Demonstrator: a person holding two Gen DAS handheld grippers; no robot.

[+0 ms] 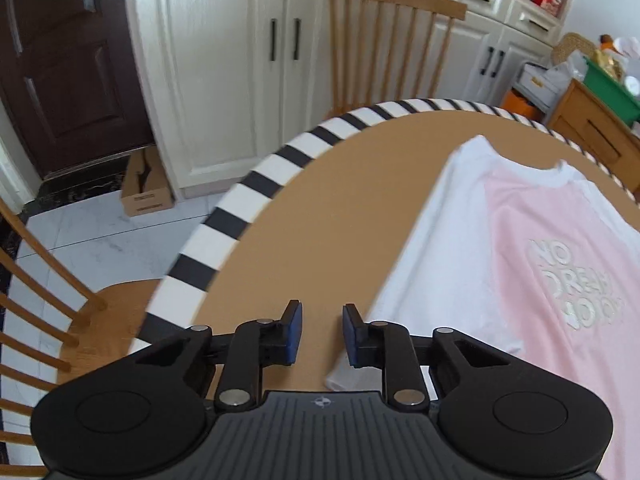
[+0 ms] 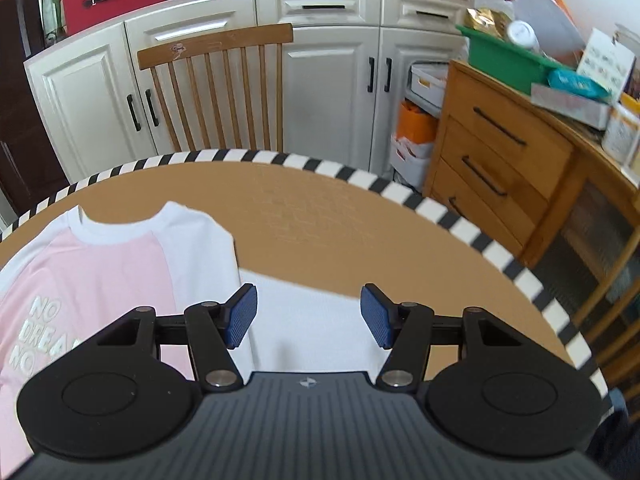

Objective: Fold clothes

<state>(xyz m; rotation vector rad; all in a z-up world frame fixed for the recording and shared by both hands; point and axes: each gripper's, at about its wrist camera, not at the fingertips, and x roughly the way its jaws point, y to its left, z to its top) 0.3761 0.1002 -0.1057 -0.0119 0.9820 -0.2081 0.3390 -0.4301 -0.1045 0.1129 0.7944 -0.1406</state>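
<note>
A pink T-shirt with white sleeves and white lettering (image 1: 532, 248) lies flat, front up, on the brown table (image 1: 340, 216), collar toward the far edge. My left gripper (image 1: 322, 334) is open and empty above the table, just left of the shirt's left sleeve and hem corner. In the right wrist view the shirt (image 2: 100, 264) lies at the left, with its right sleeve (image 2: 316, 320) spread out to the right. My right gripper (image 2: 308, 316) is open and empty, hovering over that sleeve.
The table has a black-and-white striped rim (image 1: 240, 208). Wooden chairs stand at the far side (image 2: 216, 92) and at the left (image 1: 44, 292). White cabinets (image 1: 224, 64), a wooden drawer unit (image 2: 504, 160) with clutter and a cardboard box (image 1: 146, 188) surround it.
</note>
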